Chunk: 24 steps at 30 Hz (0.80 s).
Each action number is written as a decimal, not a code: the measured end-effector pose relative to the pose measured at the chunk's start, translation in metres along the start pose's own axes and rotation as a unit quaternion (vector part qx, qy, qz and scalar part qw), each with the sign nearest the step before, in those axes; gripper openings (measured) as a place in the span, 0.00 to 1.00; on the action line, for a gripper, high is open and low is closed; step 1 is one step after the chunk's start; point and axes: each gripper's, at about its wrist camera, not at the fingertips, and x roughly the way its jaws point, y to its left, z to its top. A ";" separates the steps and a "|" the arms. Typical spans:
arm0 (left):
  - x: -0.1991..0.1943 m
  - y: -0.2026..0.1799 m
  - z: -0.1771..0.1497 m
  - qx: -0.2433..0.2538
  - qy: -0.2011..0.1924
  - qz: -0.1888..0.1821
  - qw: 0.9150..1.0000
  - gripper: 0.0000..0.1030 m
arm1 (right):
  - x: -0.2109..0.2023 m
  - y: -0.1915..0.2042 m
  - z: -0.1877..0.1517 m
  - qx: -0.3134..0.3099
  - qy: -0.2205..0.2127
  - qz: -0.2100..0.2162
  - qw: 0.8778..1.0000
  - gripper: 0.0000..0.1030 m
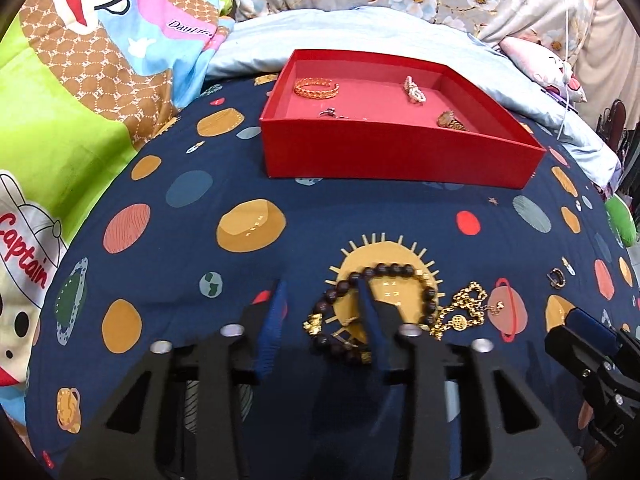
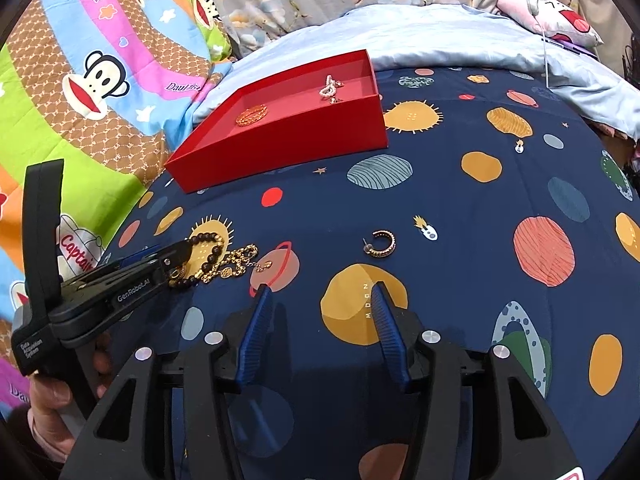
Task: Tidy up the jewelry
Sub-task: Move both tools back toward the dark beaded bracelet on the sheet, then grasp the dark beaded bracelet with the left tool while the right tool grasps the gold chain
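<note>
A dark beaded bracelet (image 1: pixel 384 312) lies low in the frame's centre, beside a gold chain (image 1: pixel 464 312). The left gripper (image 1: pixel 322 292), spread, straddles its beads. The right gripper (image 2: pixel 320 296) hangs spread below a hoop earring (image 2: pixel 382 243). A red tray (image 1: pixel 400 152) sits above.

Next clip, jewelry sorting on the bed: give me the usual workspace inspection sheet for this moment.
Surface: planet-print bedsheet.
Job's things: red tray holds a gold bangle and small pieces; bead bracelet, gold chain and hoop earring lie on the sheet.
Clutter: nothing seen.
Grippers: left tool open, one finger inside the bracelet loop; right tool open, empty.
Cables: white cord by the pillow.
Surroundings: cartoon quilt, floral bedding.
</note>
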 end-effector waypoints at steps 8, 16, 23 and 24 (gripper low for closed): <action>-0.011 -0.007 0.000 0.002 0.002 -0.049 0.999 0.07 | 0.000 -0.003 0.001 0.008 -0.001 0.001 1.000 0.50; -0.057 -0.006 0.005 -0.003 -0.041 -0.081 0.996 0.07 | 0.000 -0.006 0.001 0.016 -0.002 0.004 1.000 0.50; -0.088 0.012 -0.010 -0.010 -0.049 -0.096 0.994 0.07 | -0.001 -0.002 0.002 0.007 -0.007 0.000 1.000 0.50; -0.090 0.014 -0.014 -0.011 -0.047 -0.094 0.994 0.07 | -0.002 0.001 0.002 -0.001 -0.008 -0.001 1.000 0.50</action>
